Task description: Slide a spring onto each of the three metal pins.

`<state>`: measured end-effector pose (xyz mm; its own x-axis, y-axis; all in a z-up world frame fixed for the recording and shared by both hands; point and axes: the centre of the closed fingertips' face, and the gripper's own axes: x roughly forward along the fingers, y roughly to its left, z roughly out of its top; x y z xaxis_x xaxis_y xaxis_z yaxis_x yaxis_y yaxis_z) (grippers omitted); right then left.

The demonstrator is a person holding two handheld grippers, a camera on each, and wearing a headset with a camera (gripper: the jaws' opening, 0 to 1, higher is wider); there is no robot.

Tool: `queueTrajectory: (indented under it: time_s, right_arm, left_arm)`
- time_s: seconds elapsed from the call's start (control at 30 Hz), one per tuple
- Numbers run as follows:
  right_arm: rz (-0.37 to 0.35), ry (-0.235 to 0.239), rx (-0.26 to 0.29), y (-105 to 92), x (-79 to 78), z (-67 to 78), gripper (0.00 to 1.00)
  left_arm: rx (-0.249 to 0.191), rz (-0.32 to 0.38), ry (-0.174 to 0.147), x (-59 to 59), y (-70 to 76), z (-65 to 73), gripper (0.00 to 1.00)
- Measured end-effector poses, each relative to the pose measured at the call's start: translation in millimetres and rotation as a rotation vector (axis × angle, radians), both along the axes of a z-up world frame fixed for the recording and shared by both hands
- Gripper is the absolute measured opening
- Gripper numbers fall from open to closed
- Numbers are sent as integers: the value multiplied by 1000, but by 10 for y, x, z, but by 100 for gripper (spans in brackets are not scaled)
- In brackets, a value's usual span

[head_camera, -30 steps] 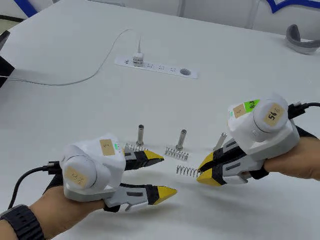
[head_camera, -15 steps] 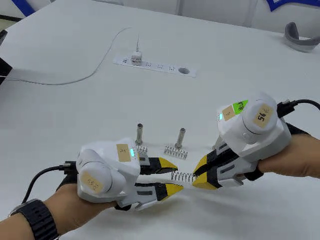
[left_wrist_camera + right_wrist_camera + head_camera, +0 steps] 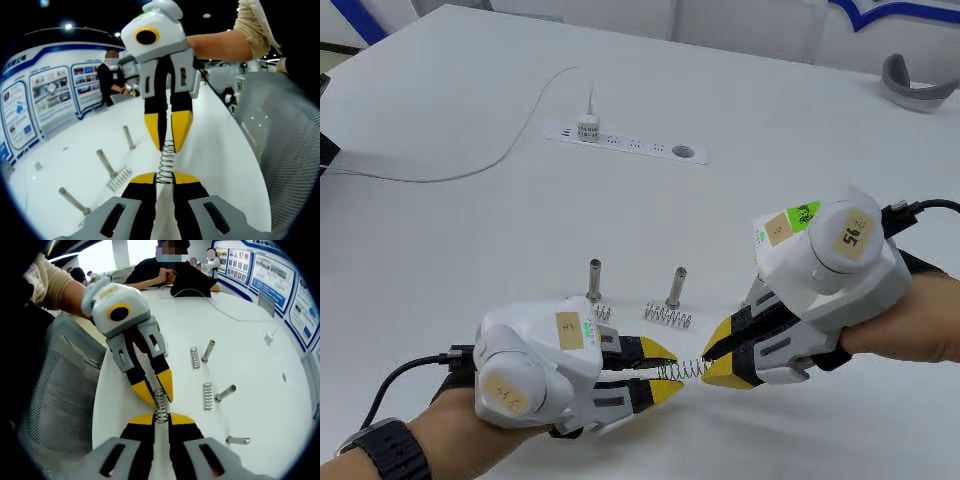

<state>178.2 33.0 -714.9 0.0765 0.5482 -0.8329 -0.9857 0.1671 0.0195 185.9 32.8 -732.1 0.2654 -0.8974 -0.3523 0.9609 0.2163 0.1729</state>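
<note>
Spring (image 3: 685,368), one of three, is clamped at both ends: the left tool (image 3: 672,370) is closed on one end and the right tool (image 3: 711,364) on the other, over the surface (image 3: 470,230). Beyond them, a first loose spring (image 3: 603,312) lies by the first pin (image 3: 594,278) and a second loose spring (image 3: 668,317) by the second pin (image 3: 675,287), both pins upright. A third pin (image 3: 237,440) is counted in the right gripper view.
</note>
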Motion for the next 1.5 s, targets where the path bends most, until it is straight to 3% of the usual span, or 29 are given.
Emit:
queueTrajectory:
  time_s: [0.6, 0.93, 1.07, 1.5]
  right_arm:
    - [29, -68, 47, 268, 38, 226, 11]
    - [26, -77, 73, 327, 46, 250, 12]
    - [24, -91, 69, 318, 63, 257, 13]
    - [19, -87, 78, 339, 73, 247, 12]
  left_arm:
    - [-21, 21, 24, 29, 8, 32, 11]
    - [-42, 34, 40, 51, 5, 49, 11]
    - [-68, 49, 57, 72, 19, 77, 11]
    - [-79, 52, 59, 73, 9, 107, 11]
